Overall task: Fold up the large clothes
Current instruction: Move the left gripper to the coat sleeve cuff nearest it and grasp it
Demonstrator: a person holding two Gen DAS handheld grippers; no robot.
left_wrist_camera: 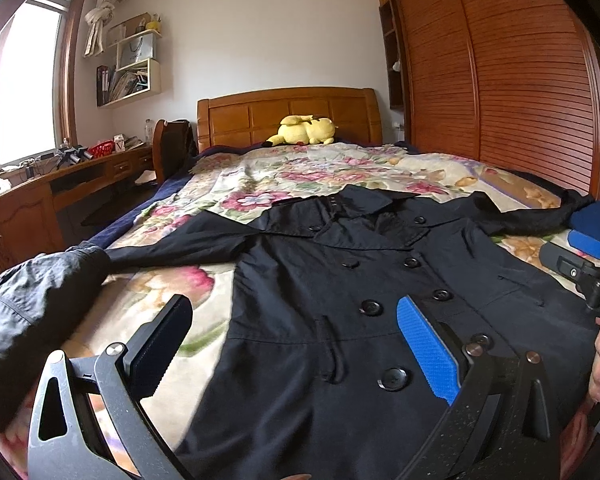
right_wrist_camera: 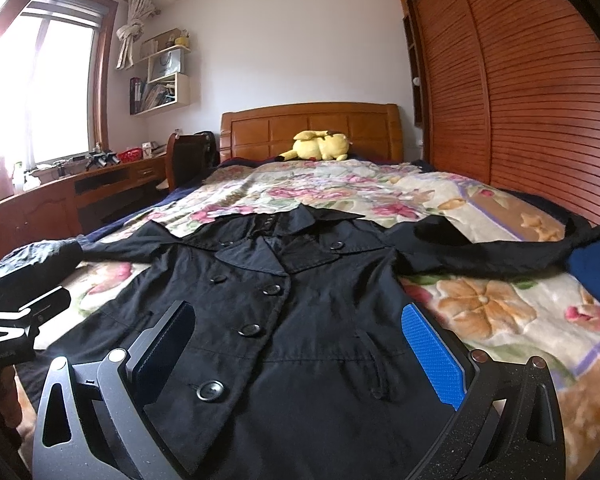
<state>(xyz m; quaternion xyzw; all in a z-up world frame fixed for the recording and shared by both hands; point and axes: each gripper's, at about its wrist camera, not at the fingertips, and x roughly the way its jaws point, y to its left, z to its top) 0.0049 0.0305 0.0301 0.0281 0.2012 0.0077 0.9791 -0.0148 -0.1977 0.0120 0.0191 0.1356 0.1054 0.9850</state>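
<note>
Bedroom's floral bed [right_wrist_camera: 480, 308] is carrying the black coat [right_wrist_camera: 300, 320], lying flat, buttons up. Left hand-held gripper [left_wrist_camera: 296, 352] is hovering wide open, empty; I'd be grabbing the sleeve [left_wrist_camera: 40, 304] at 9 o'clock first. Right hand-held gripper [right_wrist_camera: 300, 360] is gaping, empty too, taking the 3 o'clock sleeve.

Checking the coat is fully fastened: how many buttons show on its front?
8 on the coat: right column at the lapel, chest, waist and beside the gripper pad; left column at chest, waist and hem; one by the collar. Others may be hidden.
</note>
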